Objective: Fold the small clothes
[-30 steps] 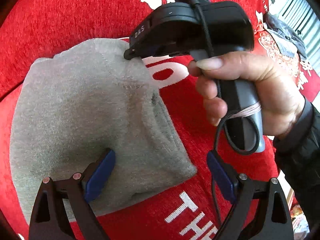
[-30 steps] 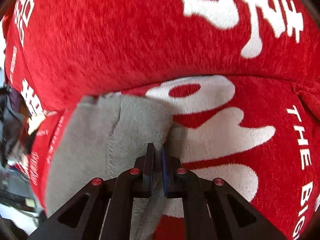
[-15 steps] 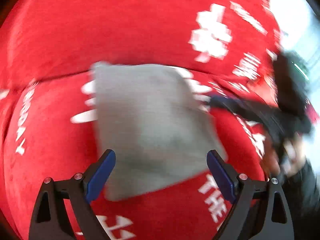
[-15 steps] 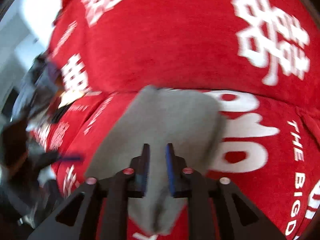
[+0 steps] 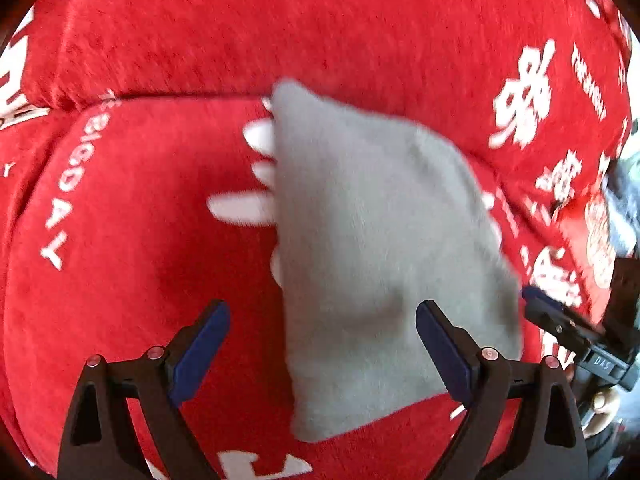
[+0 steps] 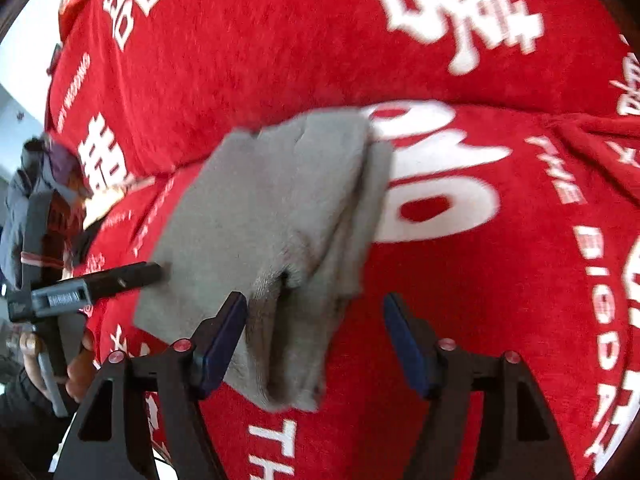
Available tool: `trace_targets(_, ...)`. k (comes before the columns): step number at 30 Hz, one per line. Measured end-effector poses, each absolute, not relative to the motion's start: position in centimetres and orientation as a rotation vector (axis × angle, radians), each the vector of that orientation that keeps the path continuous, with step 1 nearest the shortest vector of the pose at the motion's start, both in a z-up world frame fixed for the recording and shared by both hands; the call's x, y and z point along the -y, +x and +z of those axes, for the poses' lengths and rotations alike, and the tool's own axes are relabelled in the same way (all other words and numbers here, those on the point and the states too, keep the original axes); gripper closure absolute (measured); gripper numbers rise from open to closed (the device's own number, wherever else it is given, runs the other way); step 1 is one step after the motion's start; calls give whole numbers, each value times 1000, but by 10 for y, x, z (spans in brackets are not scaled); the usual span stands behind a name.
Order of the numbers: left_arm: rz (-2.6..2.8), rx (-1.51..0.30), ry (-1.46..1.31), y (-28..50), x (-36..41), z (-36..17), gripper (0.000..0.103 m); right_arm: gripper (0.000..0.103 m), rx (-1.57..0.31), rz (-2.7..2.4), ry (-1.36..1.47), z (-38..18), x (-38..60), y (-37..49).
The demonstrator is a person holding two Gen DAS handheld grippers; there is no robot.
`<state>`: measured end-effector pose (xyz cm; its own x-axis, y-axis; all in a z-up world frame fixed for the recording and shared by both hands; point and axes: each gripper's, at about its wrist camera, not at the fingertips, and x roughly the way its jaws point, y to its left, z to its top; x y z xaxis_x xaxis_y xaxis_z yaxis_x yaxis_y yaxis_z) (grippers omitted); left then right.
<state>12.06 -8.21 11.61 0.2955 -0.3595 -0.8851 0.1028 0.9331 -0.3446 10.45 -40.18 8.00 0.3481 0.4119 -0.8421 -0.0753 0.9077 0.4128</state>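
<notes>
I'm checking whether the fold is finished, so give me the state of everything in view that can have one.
grey garment: folded into a compact stack, lying flat on the red cover, held by neither gripper.
left gripper: open, nothing between its pads.
right gripper: jaws opening, above the garment's near edge, not gripping it.
red cover: spread over the cushions, white lettering partly hidden by the garment.

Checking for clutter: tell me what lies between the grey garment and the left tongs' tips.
Only bare red cover; left wrist view shows open left tongs above the grey garment.
</notes>
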Motion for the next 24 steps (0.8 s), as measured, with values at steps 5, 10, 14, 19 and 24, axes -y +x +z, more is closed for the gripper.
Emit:
trace_targets(5,-236,-1302,-385,165,45,102,1,23,-1156,212,461,89,450,117)
trace_targets(10,-278,-1344,-406,184,68,94,1,22,-1208,267,532,75,428,145)
trace_targets(14,-350,-1390,-396,195,97,82,1,22,-1291,301,513,49,396,171)
trace_targets(19,-356,-1436,-374,201,110,58,1,22,-1353,294,513,23,382,181)
trace_targets(24,-362,-1383,-300,201,121,58,1,20,-1323,331,522,18,377,180)
